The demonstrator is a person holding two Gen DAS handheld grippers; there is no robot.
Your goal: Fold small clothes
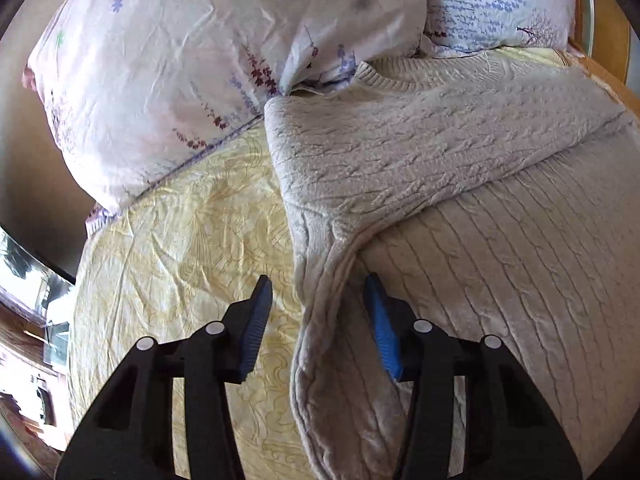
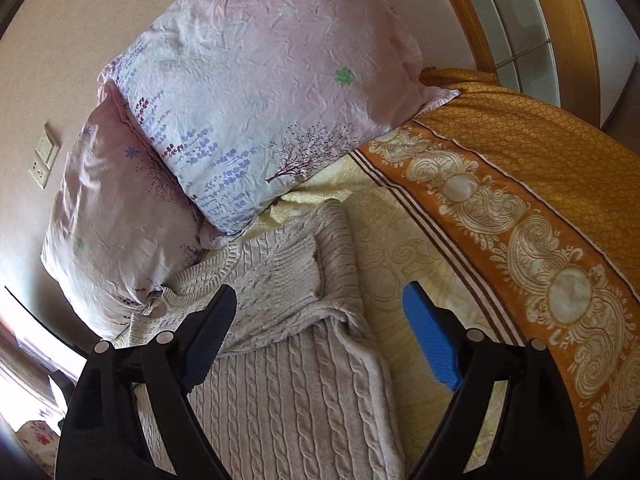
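Note:
A beige cable-knit sweater (image 1: 440, 184) lies on the pale yellow bed sheet (image 1: 180, 248), collar toward the pillows, sleeves folded across its body. My left gripper (image 1: 318, 288) is open, its fingers straddling the sweater's left folded edge; the right blue pad (image 1: 380, 320) sits under a fold, the left pad over the sheet. In the right wrist view the sweater (image 2: 288, 380) lies below my right gripper (image 2: 320, 304), which is open wide and empty above the sweater's right edge and folded sleeve.
Two floral pillows (image 2: 248, 92) lean against the wall at the head of the bed. An orange patterned blanket (image 2: 520, 200) covers the bed's right side. A wooden frame (image 2: 472, 16) stands beyond it. A wall socket (image 2: 44, 160) is at the left.

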